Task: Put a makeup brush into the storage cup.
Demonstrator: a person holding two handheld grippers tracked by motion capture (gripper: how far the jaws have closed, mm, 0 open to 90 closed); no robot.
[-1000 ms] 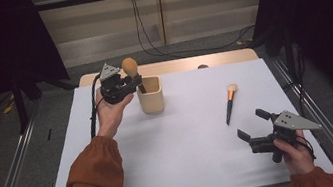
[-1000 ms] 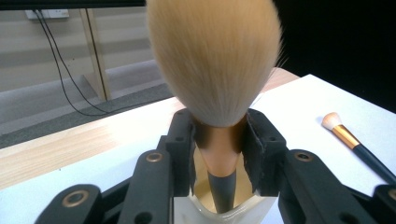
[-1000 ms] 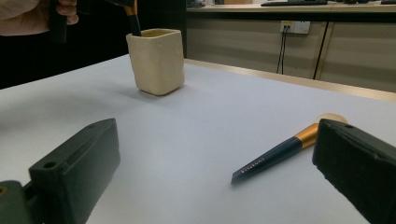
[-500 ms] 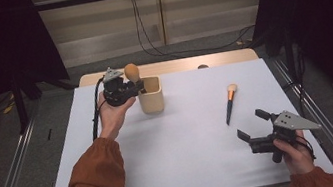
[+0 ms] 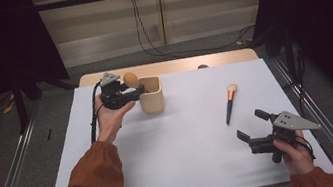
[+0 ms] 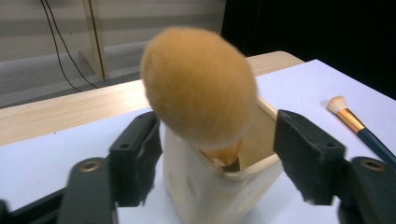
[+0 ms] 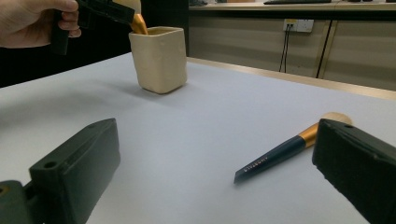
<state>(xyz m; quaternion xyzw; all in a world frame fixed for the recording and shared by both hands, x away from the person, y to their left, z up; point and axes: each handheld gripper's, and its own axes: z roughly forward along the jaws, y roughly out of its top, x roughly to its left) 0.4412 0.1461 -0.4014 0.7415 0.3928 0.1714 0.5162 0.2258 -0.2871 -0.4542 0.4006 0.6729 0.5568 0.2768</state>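
A cream cup (image 5: 151,98) stands at the back left of the white table (image 5: 188,145). A brush with a big orange bristle head (image 5: 130,79) leans in the cup, handle down, its gold ferrule at the rim. My left gripper (image 5: 138,92) is beside the cup; its jaws have just been opening. In the left gripper view the brush head (image 6: 198,86) and the cup (image 6: 219,191) sit between the parted jaws of my left gripper (image 6: 219,140), untouched. My right gripper (image 5: 251,124) stands open at the front right, nothing in it. A dark-handled brush (image 5: 229,103) lies beyond it.
A wooden strip (image 5: 170,66) runs along the table's far edge. In the right gripper view the dark-handled brush (image 7: 289,149) lies ahead between the open jaws of my right gripper (image 7: 219,158), with the cup (image 7: 159,58) and the hand (image 7: 32,21) farther back.
The left gripper came down a little with the orange brush, set its handle into the cup, and its jaws opened off it. The right gripper kept still.
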